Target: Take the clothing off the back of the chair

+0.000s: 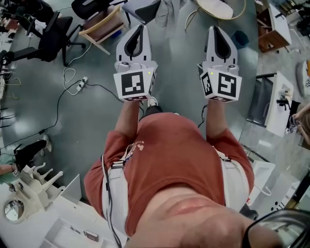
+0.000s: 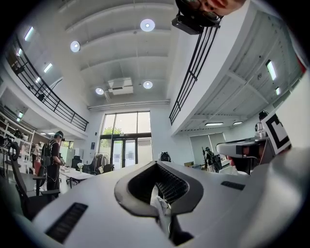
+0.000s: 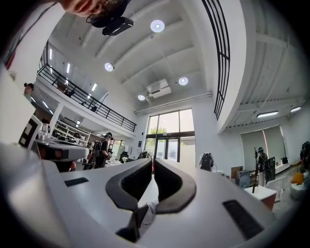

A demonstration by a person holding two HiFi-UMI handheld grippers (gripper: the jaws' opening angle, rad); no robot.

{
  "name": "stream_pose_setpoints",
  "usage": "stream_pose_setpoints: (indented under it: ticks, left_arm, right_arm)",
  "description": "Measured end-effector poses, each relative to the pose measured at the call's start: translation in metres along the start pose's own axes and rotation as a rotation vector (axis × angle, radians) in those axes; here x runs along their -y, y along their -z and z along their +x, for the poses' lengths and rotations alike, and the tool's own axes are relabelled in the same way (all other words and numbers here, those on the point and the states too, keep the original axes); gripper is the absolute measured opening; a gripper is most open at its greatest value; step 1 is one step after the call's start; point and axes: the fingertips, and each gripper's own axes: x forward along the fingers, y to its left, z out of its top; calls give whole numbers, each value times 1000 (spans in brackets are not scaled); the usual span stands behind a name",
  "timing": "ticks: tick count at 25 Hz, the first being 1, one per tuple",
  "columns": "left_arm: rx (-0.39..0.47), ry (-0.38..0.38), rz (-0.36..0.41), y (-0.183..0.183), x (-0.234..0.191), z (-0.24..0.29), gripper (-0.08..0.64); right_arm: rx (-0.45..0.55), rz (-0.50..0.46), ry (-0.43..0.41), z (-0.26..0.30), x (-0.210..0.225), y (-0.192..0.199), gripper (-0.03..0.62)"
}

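A light grey garment [image 1: 170, 13] hangs at the top edge of the head view, beside a dark chair [image 1: 145, 8]; how it rests on the chair is cut off. Both grippers are held out level in front of the person's red shirt, a short way from the garment. My left gripper [image 1: 142, 26] has its jaws together with nothing between them, and its tips meet in the left gripper view [image 2: 157, 163]. My right gripper [image 1: 213, 28] is shut and empty too, with only a thin slit between its jaws [image 3: 153, 162]. Both gripper views look up at the hall's ceiling and windows.
A black office chair [image 1: 53, 36] and a low wooden shelf [image 1: 104, 26] stand at the far left. A power strip [image 1: 81, 85] with cables lies on the grey floor. A round table [image 1: 218, 7], wooden cabinet [image 1: 272, 34] and white desk [image 1: 278, 104] are on the right.
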Motion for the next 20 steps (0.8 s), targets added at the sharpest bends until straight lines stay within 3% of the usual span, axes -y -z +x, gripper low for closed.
stream_pose_setpoints:
  ticks: [20]
  left_arm:
    - [-6,23,-46,35,-118,45,14]
  right_arm:
    - [-57,-17,1,101,-82,33,31]
